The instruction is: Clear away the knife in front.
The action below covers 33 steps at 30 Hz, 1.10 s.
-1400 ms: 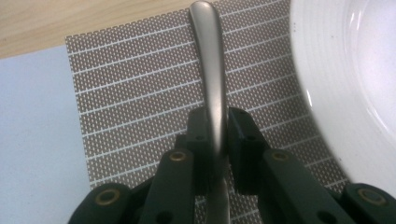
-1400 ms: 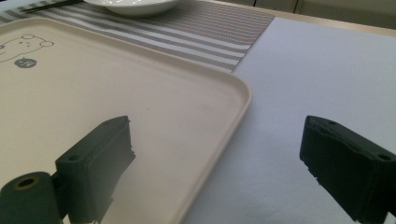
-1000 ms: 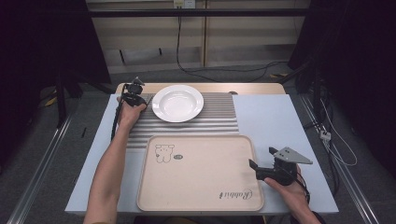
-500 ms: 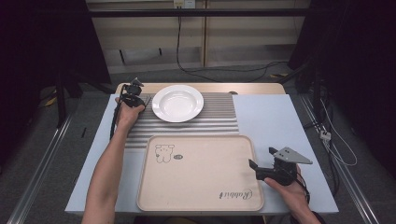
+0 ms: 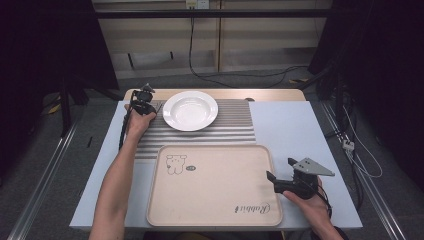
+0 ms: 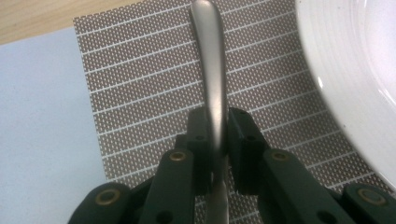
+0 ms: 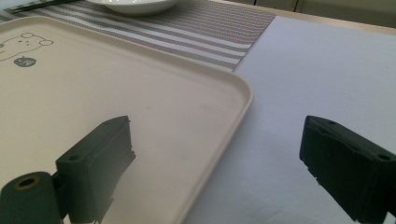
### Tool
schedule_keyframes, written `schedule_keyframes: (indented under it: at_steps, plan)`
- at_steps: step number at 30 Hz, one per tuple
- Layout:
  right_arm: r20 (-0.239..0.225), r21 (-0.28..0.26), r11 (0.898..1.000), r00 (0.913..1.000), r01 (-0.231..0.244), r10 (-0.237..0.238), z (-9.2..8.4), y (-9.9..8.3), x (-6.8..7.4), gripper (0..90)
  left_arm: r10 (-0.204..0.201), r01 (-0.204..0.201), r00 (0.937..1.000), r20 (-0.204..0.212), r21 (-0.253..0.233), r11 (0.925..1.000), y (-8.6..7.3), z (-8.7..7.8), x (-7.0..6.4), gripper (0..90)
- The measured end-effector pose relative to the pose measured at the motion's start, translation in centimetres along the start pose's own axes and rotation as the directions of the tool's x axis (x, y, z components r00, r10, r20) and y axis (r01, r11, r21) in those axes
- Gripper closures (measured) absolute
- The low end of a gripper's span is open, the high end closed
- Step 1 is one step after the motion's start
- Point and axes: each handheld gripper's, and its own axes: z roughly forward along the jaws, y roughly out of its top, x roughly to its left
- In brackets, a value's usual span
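My left gripper (image 5: 145, 101) rests at the left end of the striped placemat (image 5: 235, 125), just left of the white plate (image 5: 190, 110). In the left gripper view its jaws (image 6: 217, 122) are shut on the handle of a silver metal utensil (image 6: 210, 56), which runs away from me over the mat (image 6: 149, 93); its working end is hidden. The plate's rim (image 6: 355, 79) lies to the right. My right gripper (image 5: 274, 183) hovers at the right edge of the beige tray (image 5: 215, 190). It stands open (image 7: 219, 140), one jaw over the tray (image 7: 116, 93) and one over the table.
The tray carries a bear drawing (image 5: 175, 163) and lies in front of the mat. Pale blue table surface (image 5: 295, 130) extends right of the tray and mat. The plate (image 7: 135, 5) shows at the top of the right gripper view. Cables lie on the floor behind the table.
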Motion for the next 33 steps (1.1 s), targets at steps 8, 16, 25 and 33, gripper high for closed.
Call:
schedule_keyframes:
  at_steps: [8, 16, 25, 33]
  plan:
    - [0.001, 0.001, 1.0, 1.0, 0.001, -0.001, 0.1, 0.0, 0.0, 9.3, -0.001, 0.001, 0.9997, 0.024, -0.008, 1.0, -0.4, -0.9, 0.5, 80.0]
    - [-0.003, 0.003, 1.0, 1.0, 0.002, -0.002, 0.1, 0.0, 0.1, 9.1, 0.014, -0.013, 0.9994, 0.031, -0.026, 0.9996, -0.9, -2.6, 0.3, 80.0]
    - [-0.005, 0.002, 1.0, 1.0, 0.005, -0.005, 0.1, 0.0, 0.1, 9.0, 0.033, -0.031, 0.9983, 0.048, -0.048, 0.9984, -1.9, -4.3, -0.1, 79.9]
    - [-0.005, 0.004, 1.0, 0.9999, 0.009, -0.009, 0.0, 0.0, 0.2, 8.5, 0.077, -0.073, 0.9955, 0.054, -0.086, 0.9936, -2.9, -6.0, -0.7, 79.9]
